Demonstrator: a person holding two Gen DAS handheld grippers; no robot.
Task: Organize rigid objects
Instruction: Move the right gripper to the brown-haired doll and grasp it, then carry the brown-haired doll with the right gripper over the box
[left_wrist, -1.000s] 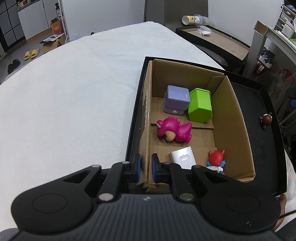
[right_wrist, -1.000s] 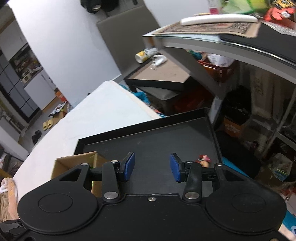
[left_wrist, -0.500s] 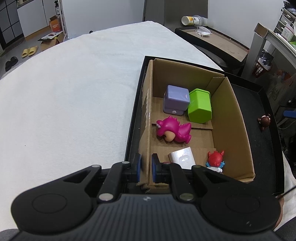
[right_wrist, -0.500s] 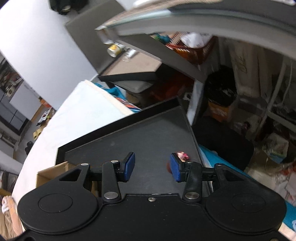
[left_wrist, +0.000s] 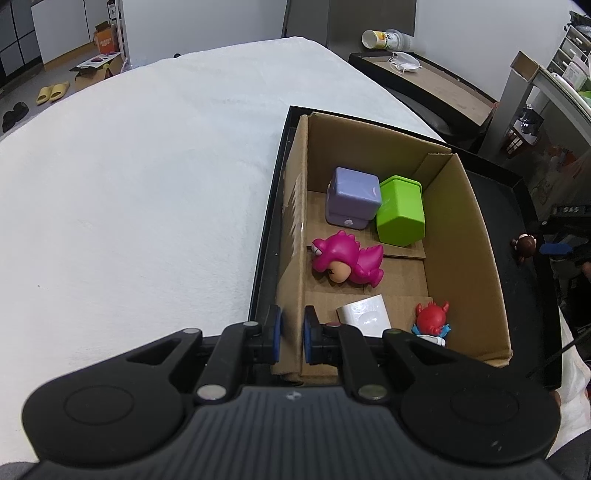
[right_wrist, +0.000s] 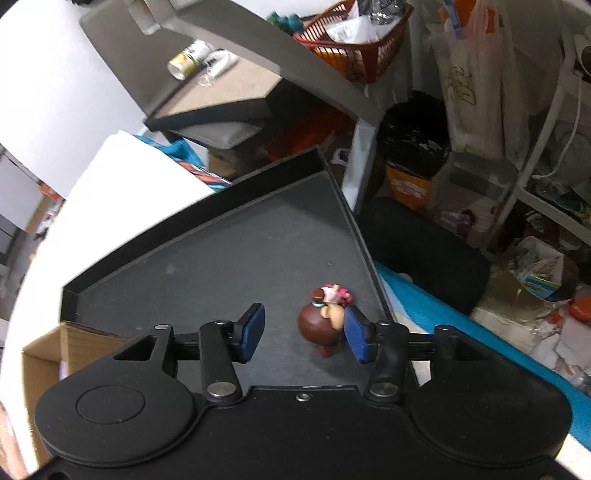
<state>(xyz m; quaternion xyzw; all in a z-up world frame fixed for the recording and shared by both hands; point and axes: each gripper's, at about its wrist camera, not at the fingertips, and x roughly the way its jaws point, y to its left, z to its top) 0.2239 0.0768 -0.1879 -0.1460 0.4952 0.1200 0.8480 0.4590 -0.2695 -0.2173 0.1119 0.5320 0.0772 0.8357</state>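
A cardboard box (left_wrist: 465, 236) stands in a black tray (left_wrist: 526, 295). It holds a purple cube (left_wrist: 352, 199), a green box (left_wrist: 400, 210), a pink dinosaur (left_wrist: 345, 258), a white block (left_wrist: 364, 314) and a red figure (left_wrist: 430, 317). My left gripper (left_wrist: 291, 334) is shut on the box's near left wall. A small brown figurine (right_wrist: 319, 325) stands on the tray floor (right_wrist: 221, 258) near its right rim. My right gripper (right_wrist: 303, 326) hangs low over it, jaws opening, with the figurine between them close to the right pad (right_wrist: 356, 336).
A white cloth (left_wrist: 147, 203) covers the table left of the tray. Beyond the tray's right rim lie a black bin (right_wrist: 413, 136), an orange basket (right_wrist: 354, 44), bags and clutter. A low bench with a can (left_wrist: 380, 37) stands behind.
The right gripper has dropped toward the tray and tilted down; the brown figurine now sits between its jaws, which stand wider. The left gripper keeps its hold on the box wall.
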